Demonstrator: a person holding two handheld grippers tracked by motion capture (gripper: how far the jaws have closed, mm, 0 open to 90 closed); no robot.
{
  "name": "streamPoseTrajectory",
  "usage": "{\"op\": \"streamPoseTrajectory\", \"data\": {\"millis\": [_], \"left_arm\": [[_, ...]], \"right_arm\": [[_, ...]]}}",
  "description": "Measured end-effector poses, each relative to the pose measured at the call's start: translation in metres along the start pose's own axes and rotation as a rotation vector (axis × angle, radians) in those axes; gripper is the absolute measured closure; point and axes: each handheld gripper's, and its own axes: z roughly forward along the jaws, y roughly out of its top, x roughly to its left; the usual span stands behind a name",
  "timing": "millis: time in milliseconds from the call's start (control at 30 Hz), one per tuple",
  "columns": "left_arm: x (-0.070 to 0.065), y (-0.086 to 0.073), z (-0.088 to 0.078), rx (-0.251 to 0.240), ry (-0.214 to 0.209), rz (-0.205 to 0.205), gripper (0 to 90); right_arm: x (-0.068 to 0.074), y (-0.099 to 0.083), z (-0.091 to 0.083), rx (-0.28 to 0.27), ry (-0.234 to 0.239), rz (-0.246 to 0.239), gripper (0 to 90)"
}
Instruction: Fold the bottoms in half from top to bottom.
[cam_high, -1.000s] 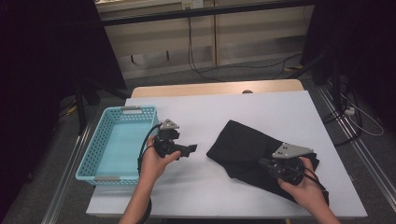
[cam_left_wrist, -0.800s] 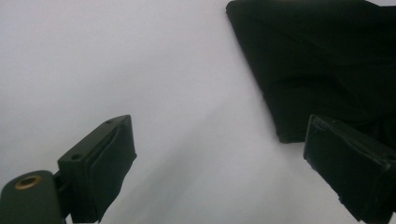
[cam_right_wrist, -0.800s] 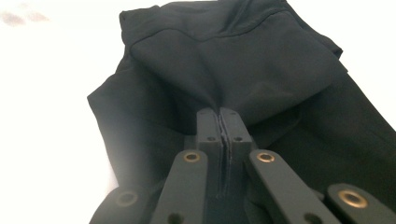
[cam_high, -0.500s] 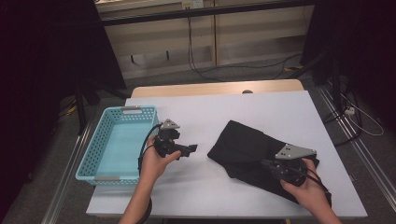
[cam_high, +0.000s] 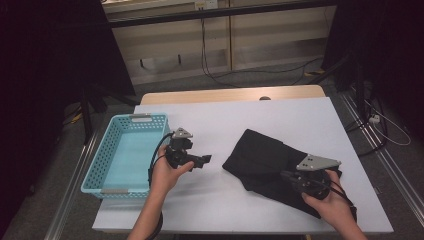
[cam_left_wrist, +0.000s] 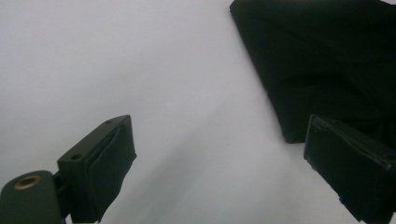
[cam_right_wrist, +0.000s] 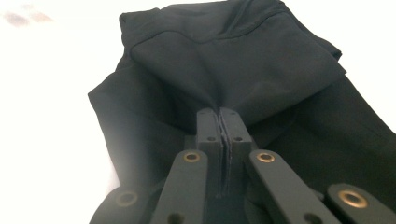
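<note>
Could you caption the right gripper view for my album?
Right gripper pinching a fold of black cloth on a white table.

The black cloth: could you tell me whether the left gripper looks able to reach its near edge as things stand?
Probably yes. The left gripper is open, and bare table lies between it and the black cloth. The right gripper is shut on the cloth, farther along.

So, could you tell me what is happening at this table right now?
A person is working on a black cloth lying on the white table. The right gripper is shut on a pinched fold of the cloth. The left gripper is open above bare table, between the cloth and the blue basket, holding nothing.
</note>
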Motion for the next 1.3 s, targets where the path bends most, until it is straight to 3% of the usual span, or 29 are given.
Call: {"op": "streamPoseTrajectory", "data": {"millis": [567, 767, 867, 900, 1300], "left_arm": [[0.003, 0.001, -0.001, -0.014, -0.002, 0.006, 8.7], [0.003, 0.002, -0.002, -0.02, -0.004, -0.011, 8.7], [0.005, 0.001, -0.003, -0.014, 0.001, 0.002, 8.7], [0.004, 0.0, -0.002, -0.025, 0.001, -0.014, 8.7], [0.005, -0.001, -0.002, -0.014, -0.004, -0.014, 8.7]], "right_arm": [[0.0, 0.001, -0.009, -0.008, 0.001, 0.008, 88.0], [0.0, 0.001, -0.009, -0.002, 0.007, 0.012, 88.0], [-0.001, 0.001, -0.01, -0.004, 0.006, 0.014, 88.0], [-0.001, 0.001, -0.01, -0.004, 0.005, 0.016, 88.0], [-0.002, -0.003, -0.017, -0.007, -0.001, 0.025, 87.9]]}}
